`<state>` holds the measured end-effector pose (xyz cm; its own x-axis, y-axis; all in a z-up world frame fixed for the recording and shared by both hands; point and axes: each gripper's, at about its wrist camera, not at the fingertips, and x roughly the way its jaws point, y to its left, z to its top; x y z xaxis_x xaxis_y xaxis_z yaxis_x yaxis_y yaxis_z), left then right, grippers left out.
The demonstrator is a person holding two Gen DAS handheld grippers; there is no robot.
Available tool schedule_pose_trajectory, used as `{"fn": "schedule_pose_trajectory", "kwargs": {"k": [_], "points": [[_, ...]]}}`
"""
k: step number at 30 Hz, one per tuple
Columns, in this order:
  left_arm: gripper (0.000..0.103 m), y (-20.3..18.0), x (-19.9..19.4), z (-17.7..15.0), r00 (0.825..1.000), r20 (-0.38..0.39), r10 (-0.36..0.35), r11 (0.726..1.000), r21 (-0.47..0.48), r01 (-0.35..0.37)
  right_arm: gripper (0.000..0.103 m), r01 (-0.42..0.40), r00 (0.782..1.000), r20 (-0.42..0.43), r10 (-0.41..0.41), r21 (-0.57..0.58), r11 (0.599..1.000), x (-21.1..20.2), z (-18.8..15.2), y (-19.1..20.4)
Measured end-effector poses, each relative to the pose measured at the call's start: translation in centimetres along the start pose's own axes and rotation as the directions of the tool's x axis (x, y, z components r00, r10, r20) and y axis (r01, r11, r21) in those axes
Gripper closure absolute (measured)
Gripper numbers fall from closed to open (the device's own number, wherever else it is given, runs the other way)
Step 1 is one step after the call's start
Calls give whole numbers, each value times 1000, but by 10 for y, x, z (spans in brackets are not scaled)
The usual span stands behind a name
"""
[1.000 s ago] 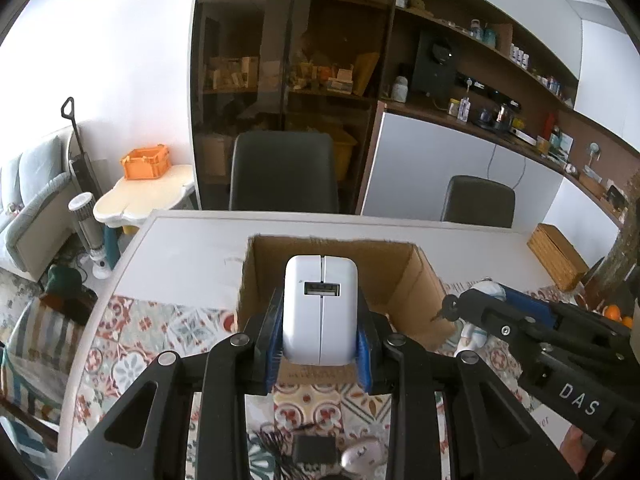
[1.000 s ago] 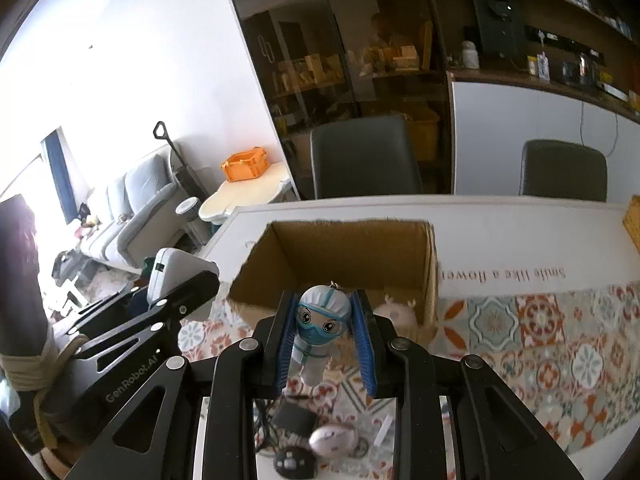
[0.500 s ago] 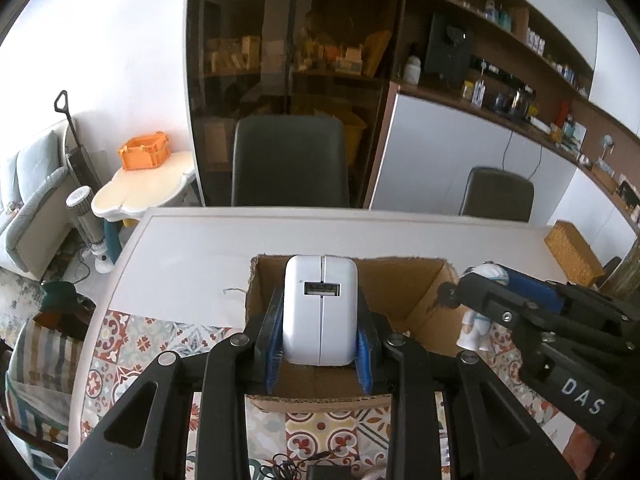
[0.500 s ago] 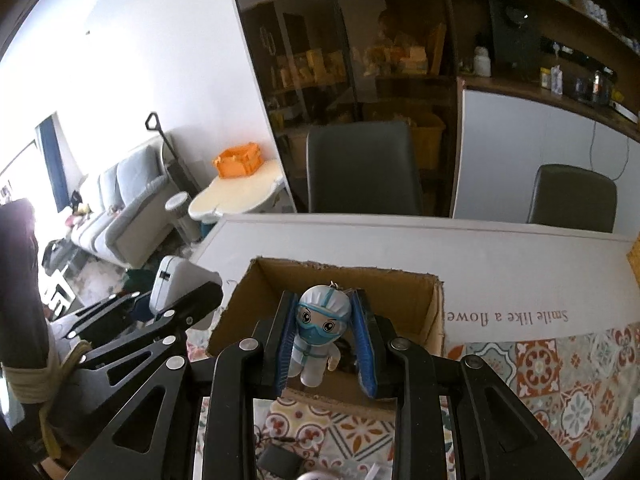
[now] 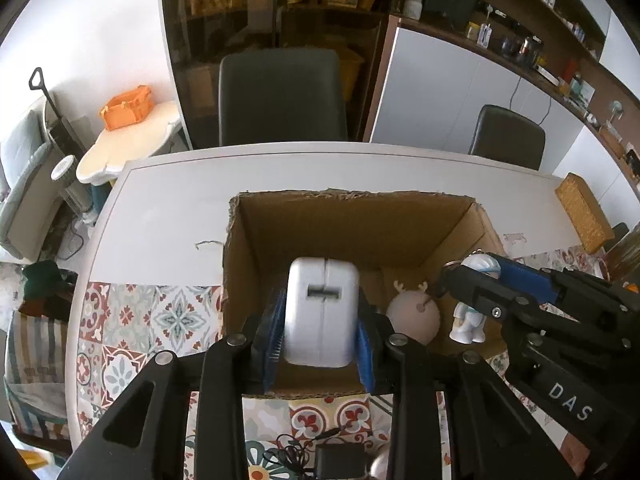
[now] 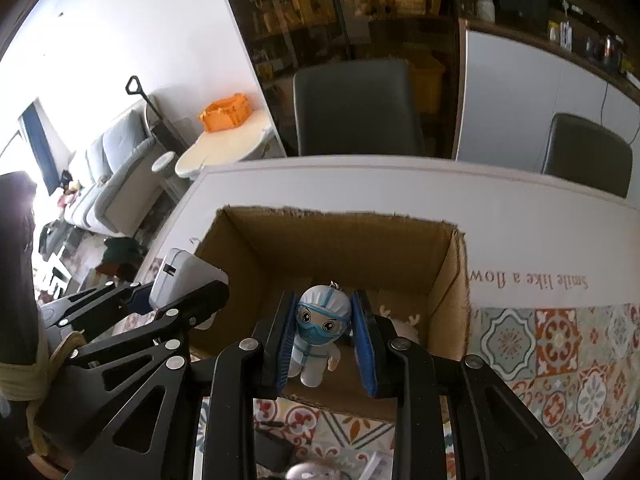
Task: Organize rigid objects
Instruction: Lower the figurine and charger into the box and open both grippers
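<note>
My left gripper (image 5: pixel 322 338) is shut on a white power adapter (image 5: pixel 322 312) and holds it over the near part of the open cardboard box (image 5: pixel 352 216). My right gripper (image 6: pixel 326 336) is shut on a small white-and-blue doctor figurine (image 6: pixel 320 328), held over the same box (image 6: pixel 452 280). In the left wrist view the figurine (image 5: pixel 470 320) hangs at the box's right side. A pale round reindeer toy (image 5: pixel 414 312) lies on the box floor. The adapter also shows in the right wrist view (image 6: pixel 184 280).
The box stands on a white table (image 5: pixel 168 208) with a patterned cloth (image 5: pixel 132 320). A black charger with cable (image 5: pixel 336 460) and a small mouse-like item (image 6: pixel 308 470) lie in front of the box. Two dark chairs (image 5: pixel 280 96) stand behind the table. A woven box (image 5: pixel 582 212) sits far right.
Both grippers moved forward and down over the box with their objects still held. The box interior and the reindeer toy on its floor now show.
</note>
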<state>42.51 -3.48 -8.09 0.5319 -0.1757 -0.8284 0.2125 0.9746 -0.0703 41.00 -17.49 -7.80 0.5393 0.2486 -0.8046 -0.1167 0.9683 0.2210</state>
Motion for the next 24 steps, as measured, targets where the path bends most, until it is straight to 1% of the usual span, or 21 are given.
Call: {"fn": "schedule_pose_trajectory", "kwargs": {"k": [1, 2, 4, 5, 6, 8, 9, 10, 11, 12, 14, 16, 19, 24], "points": [[67, 1, -1, 0, 1000, 2, 11, 1000, 0, -11, 75, 0, 1000, -6, 0, -1, 1000, 2, -1, 0], [58, 2, -2, -1, 1000, 3, 24, 1000, -4, -24, 75, 2, 1000, -10, -2, -3, 1000, 3, -1, 0], [46, 5, -6, -1, 999, 12, 38, 999, -14, -38, 75, -2, 1000, -20, 2, -3, 1000, 7, -2, 0], [44, 6, -8, -1, 999, 20, 46, 999, -15, -46, 75, -7, 1000, -27, 7, -2, 1000, 8, -2, 0], [44, 8, -12, -2, 997, 29, 67, 998, -12, -66, 75, -11, 999, -36, 11, -1, 1000, 10, -2, 1], [40, 10, -19, -4, 993, 42, 111, 994, -15, -111, 73, -18, 999, -41, 18, 7, 1000, 11, -2, 2], [38, 11, -22, -5, 991, 48, 127, 992, -19, -126, 62, -17, 999, -40, 18, 11, 1000, 11, -2, 2], [32, 13, -27, -8, 987, 56, 150, 988, -32, -148, 51, -13, 999, -39, 13, 10, 1000, 11, -1, 3], [28, 16, -30, -9, 985, 59, 159, 987, -40, -157, 48, 3, 999, -33, -2, 10, 1000, 10, -1, 3], [26, 18, -35, -12, 983, 66, 172, 984, -53, -169, 47, 11, 1000, -24, -11, 10, 1000, 7, -1, 4], [19, 21, -42, -16, 979, 79, 189, 981, -69, -184, 46, 5, 1000, -7, -5, 12, 1000, 0, -3, 5], [14, 23, -53, -21, 972, 106, 210, 976, -81, -202, 41, 36, 999, 5, -36, 14, 999, -7, -4, 7], [10, 23, -68, -29, 961, 137, 239, 969, -101, -226, 35, 69, 997, 32, -69, 1, 998, -20, -9, 11], [5, 27, -90, -45, 955, 164, 246, 964, -148, -223, 29, 128, 989, 73, -126, -23, 992, -44, -21, 22]]}}
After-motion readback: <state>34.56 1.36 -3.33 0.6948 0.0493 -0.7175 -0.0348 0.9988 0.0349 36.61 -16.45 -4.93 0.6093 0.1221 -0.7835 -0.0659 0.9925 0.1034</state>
